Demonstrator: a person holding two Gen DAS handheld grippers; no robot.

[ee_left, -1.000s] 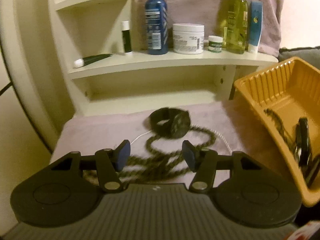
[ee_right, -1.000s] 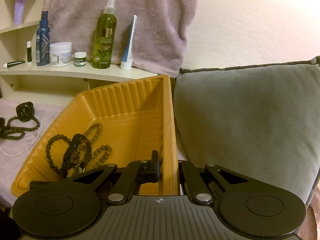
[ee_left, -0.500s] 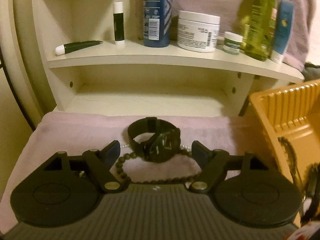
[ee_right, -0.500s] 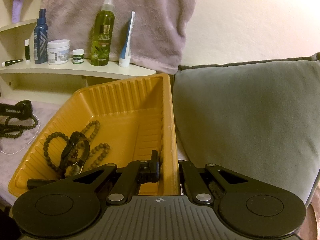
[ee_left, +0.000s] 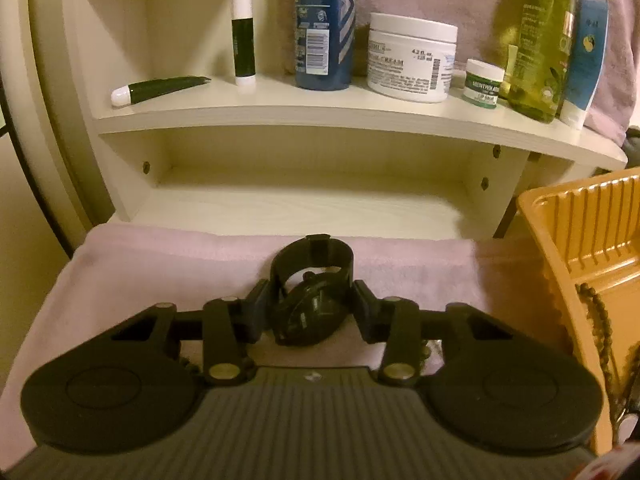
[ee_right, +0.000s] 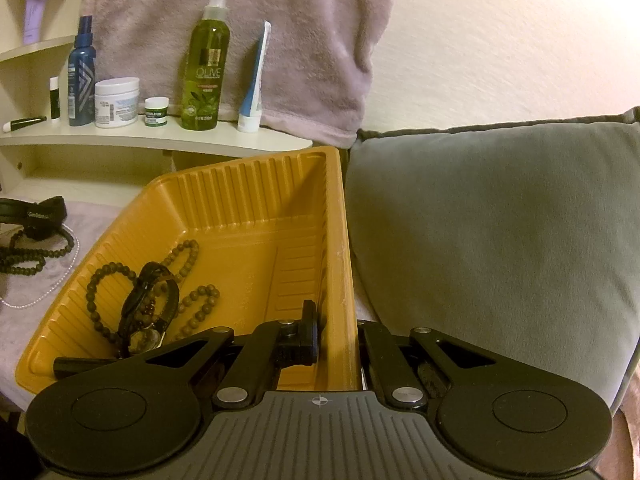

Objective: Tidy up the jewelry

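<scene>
In the left wrist view my left gripper is shut on a black wristwatch that rests on the pink cloth; its fingers press the watch from both sides. In the right wrist view my right gripper is shut on the right wall of the orange tray. The tray holds a brown bead necklace and a dark watch. A dark bead necklace and a thin pearl chain lie on the cloth to the tray's left.
A cream shelf behind the cloth carries a blue bottle, a white cream jar, a green spray bottle and tubes. A grey cushion lies right of the tray. The tray's edge shows in the left wrist view.
My left gripper moved forward over the bead necklace to the watch and closed its fingers on it. The right gripper kept its hold on the tray wall.
</scene>
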